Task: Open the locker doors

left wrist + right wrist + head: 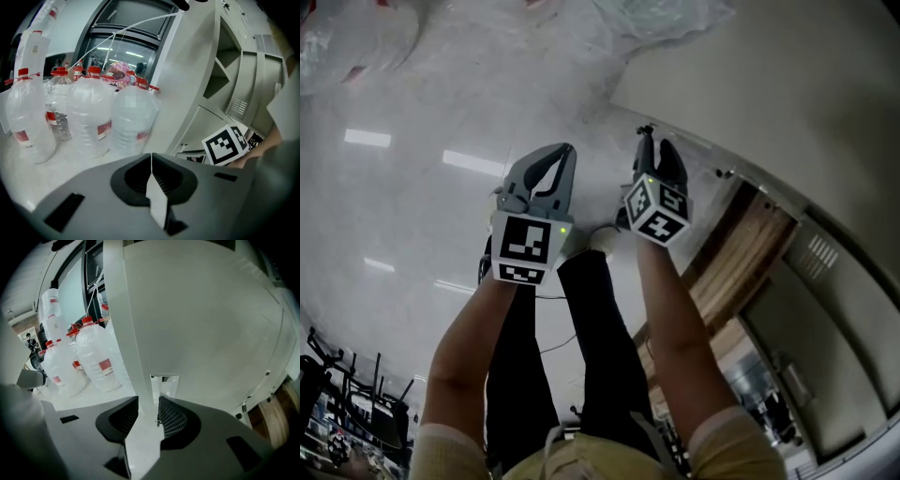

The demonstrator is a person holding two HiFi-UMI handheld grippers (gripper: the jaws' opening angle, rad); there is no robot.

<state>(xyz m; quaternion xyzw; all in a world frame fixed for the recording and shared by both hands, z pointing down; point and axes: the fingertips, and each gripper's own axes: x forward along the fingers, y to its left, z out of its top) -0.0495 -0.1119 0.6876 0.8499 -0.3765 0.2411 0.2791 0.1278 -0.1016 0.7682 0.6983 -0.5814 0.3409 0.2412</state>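
Observation:
The pale grey locker (pixel 769 84) stands at the right, and one of its lower doors (pixel 811 309) hangs open on a brown inside (pixel 741 253). Open compartments of the locker (pixel 234 70) show in the left gripper view. My left gripper (pixel 565 152) hangs over the floor to the left of the locker, its jaws shut with nothing in them (pixel 151 161). My right gripper (pixel 649 139) is close to the locker's near corner. Its jaws stand apart (pixel 149 404), and a white upright edge of the locker (pixel 122 324) lines up with the gap. I cannot tell if the pads touch that edge.
Several big water bottles (pixel 89 117) with red caps stand on the glossy white floor, left of the locker, and show again (pixel 96 357) in the right gripper view. Plastic bags (pixel 356 37) lie further off. The person's dark trouser legs (pixel 581 328) are below the grippers.

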